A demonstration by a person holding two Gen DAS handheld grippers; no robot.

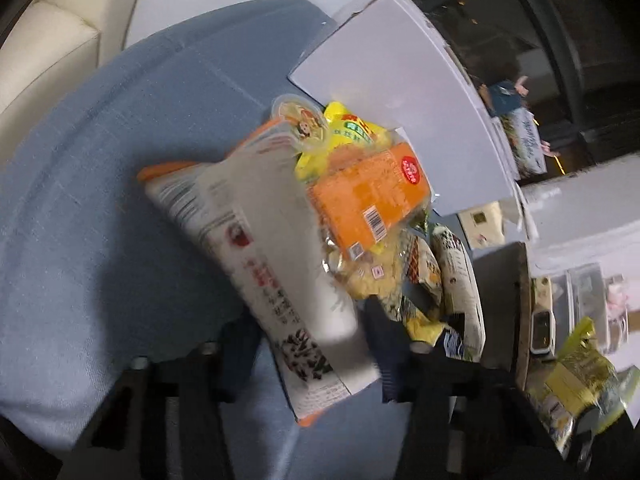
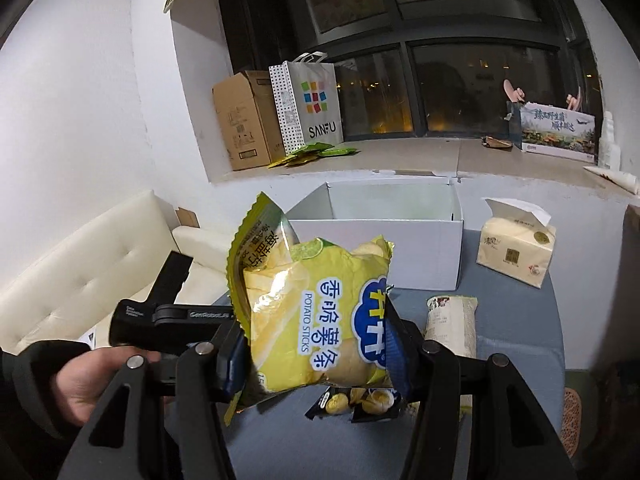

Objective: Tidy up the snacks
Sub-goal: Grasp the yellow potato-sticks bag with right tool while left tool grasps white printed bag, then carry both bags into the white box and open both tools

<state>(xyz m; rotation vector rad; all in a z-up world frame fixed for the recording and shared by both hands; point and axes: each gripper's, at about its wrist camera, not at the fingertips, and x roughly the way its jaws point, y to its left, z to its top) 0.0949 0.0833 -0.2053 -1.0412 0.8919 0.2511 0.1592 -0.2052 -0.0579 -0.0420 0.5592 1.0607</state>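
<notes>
Sofa cushion, cream and tufted, sits far left of my left feed, then the blue-grey woven tablecloth. On my left gripper a long white packet with orange trim, a barcode and red print too smeared to read lies between the fingers; blur hides whether the pads press on it, so I cannot tell if it is gripped. Past it the snack pile rests on the cloth: a round clear jelly cup with a cartoon lid, a crinkly yellow pack, and a flat orange pack with a red round seal and a barcode, all just beside the open white box.

On my right feed, a hand in a dark sleeve holds the other tool at the left. My right gripper is clamped on a glossy yellow bag printed "POTATO STICKS", held above the table in front of the white box, with a green serrated-edge packet behind it. On the sill stand a brown cardboard box and a paper bag reading "SANFU". Right of the white box is a soft tissue pack
</notes>
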